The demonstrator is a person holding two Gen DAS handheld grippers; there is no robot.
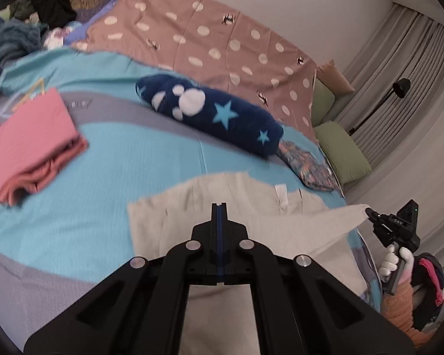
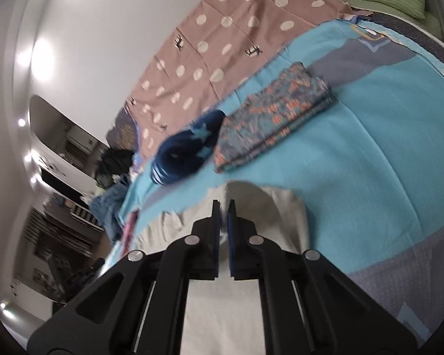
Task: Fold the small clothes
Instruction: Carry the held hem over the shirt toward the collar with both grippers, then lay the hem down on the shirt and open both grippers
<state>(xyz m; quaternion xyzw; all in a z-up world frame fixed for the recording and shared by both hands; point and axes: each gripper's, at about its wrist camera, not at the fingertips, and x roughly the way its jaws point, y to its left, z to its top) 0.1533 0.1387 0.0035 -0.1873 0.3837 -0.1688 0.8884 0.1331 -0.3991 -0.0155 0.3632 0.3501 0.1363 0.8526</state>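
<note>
A cream-white garment point(image 1: 192, 201) lies spread on the turquoise and grey bedspread point(image 1: 118, 162). My left gripper point(image 1: 219, 207) is over its middle with the jaws pressed together, and a raised fold runs from them toward the right. My right gripper point(image 1: 370, 213) holds the garment's right corner, stretched off the bed edge. In the right wrist view the right gripper point(image 2: 223, 207) is shut on a bunched fold of the white garment point(image 2: 281, 207).
Folded pink clothes point(image 1: 29, 148) lie at the left. A navy star-print roll point(image 1: 216, 112) and a folded patterned piece point(image 2: 275, 118) lie behind the garment. Unfolded clothes point(image 1: 44, 6) are piled far left; green pillows point(image 1: 343, 151) sit at the right. A white-gloved hand point(image 1: 390, 261) grips the right handle.
</note>
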